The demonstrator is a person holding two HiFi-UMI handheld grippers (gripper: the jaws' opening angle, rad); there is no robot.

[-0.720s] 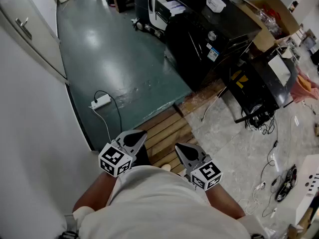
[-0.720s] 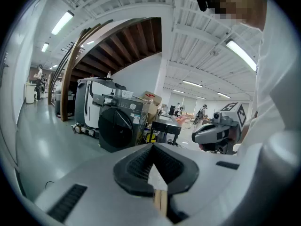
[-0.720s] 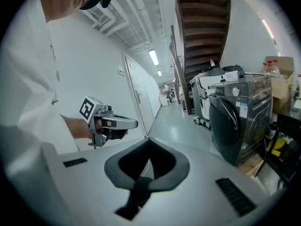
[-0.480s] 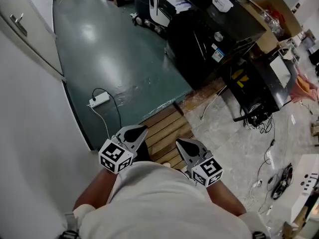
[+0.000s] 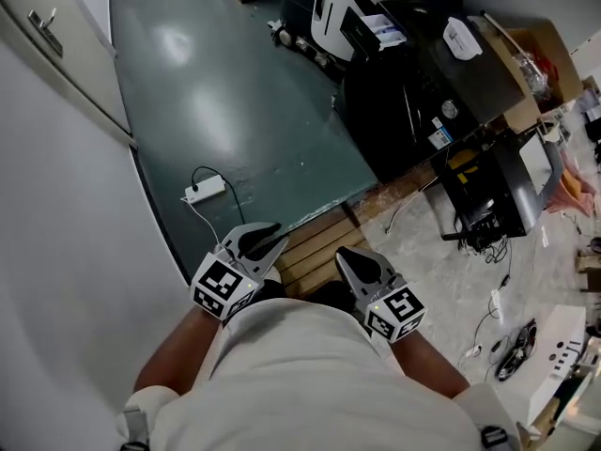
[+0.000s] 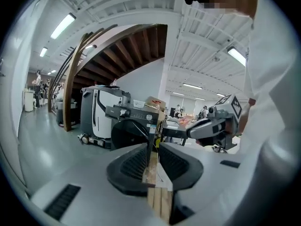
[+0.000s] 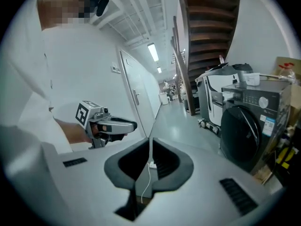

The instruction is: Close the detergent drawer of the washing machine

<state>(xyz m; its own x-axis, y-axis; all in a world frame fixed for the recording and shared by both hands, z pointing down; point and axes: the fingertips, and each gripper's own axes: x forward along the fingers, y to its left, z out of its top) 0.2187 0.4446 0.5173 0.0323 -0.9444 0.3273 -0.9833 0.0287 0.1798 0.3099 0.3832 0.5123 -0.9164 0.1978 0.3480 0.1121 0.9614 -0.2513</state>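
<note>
Washing machine (image 5: 413, 101), one black front-loader, stands well off at the far side of the green floor (image 5: 235, 83); its detergent drawer is too small to make out. Nearest, the grey left tool (image 5: 269, 236) and right tool (image 5: 349, 259) hover side by side, each with jaws slightly apart and empty, over wooden slats (image 5: 315, 252). Beyond lies one white power strip (image 5: 208, 190).

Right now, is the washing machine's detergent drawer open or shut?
Open: the drawer juts from the front of the washing machine, pale insides showing.
</note>
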